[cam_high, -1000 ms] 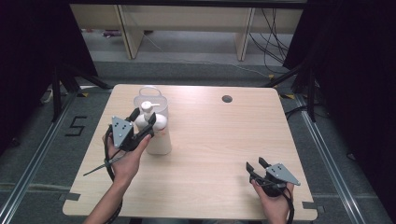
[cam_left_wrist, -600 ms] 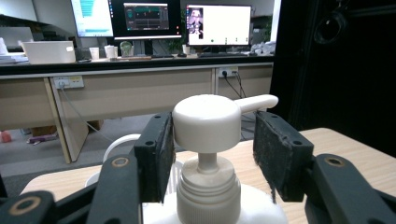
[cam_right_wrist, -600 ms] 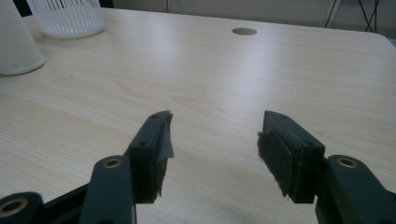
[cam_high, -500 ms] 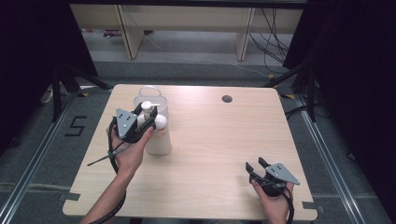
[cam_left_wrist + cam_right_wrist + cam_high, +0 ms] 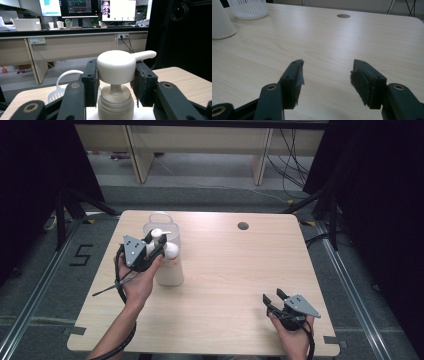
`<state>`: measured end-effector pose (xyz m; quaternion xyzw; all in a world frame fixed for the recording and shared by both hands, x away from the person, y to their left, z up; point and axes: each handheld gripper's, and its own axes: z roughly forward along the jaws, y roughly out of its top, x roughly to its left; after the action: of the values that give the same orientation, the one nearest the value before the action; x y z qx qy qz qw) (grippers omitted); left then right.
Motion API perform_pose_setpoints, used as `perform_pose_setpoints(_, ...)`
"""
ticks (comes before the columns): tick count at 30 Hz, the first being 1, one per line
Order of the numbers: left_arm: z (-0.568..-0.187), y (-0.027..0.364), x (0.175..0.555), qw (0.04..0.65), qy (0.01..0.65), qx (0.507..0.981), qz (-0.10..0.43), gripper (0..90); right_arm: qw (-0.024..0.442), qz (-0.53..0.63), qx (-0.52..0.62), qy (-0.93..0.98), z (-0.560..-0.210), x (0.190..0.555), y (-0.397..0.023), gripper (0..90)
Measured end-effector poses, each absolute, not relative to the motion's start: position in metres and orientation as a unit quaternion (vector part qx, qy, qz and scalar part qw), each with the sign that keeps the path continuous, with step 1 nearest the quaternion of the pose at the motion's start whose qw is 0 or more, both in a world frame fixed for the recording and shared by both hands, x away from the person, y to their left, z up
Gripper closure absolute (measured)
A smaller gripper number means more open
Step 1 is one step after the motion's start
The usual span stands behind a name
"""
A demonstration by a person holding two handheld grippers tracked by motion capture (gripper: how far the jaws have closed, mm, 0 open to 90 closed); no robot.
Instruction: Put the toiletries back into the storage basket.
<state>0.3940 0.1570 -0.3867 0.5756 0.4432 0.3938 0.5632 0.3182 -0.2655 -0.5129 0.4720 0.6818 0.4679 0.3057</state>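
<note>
Gripping the pump bottle's (image 5: 168, 265) pump head (image 5: 116, 66), left claw (image 5: 116, 75) looks mid-lift toward basket (image 5: 162, 224); right claw (image 5: 325, 82) idles agape on worktop (image 5: 240, 270), next needs steady carry.

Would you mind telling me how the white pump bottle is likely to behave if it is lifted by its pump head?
The pump bottle is tall on a modest base, so it may tip if nudged high up. The left claw clamps the smooth round pump head, which could slip or press down on its thin stem. Its weight can't be judged; the plastic is opaque.
</note>
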Motion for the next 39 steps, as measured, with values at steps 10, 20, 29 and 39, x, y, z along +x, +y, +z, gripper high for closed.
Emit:
perform_pose_setpoints(10, -0.383, 0.158, 0.389, 0.574, 0.435, 0.574, 0.39, 59.2, 0.311, 0.467, 0.467, 0.684, -0.513, 0.319, -0.266, 42.9)
perform_pose_setpoints(20, -0.371, 0.158, 0.386, 0.58, 0.425, 0.571, 0.396, 59.2, 0.31, 0.467, 0.467, 0.684, -0.513, 0.319, -0.266, 42.8)
perform_pose_setpoints(29, -0.365, 0.161, 0.388, 0.581, 0.421, 0.569, 0.401, 59.2, 0.299, 0.47, 0.479, 0.679, -0.513, 0.317, -0.264, 42.7)
perform_pose_setpoints(39, -0.356, 0.167, 0.39, 0.583, 0.419, 0.559, 0.414, 59.2, 0.304, 0.468, 0.471, 0.683, -0.513, 0.319, -0.265, 42.7)
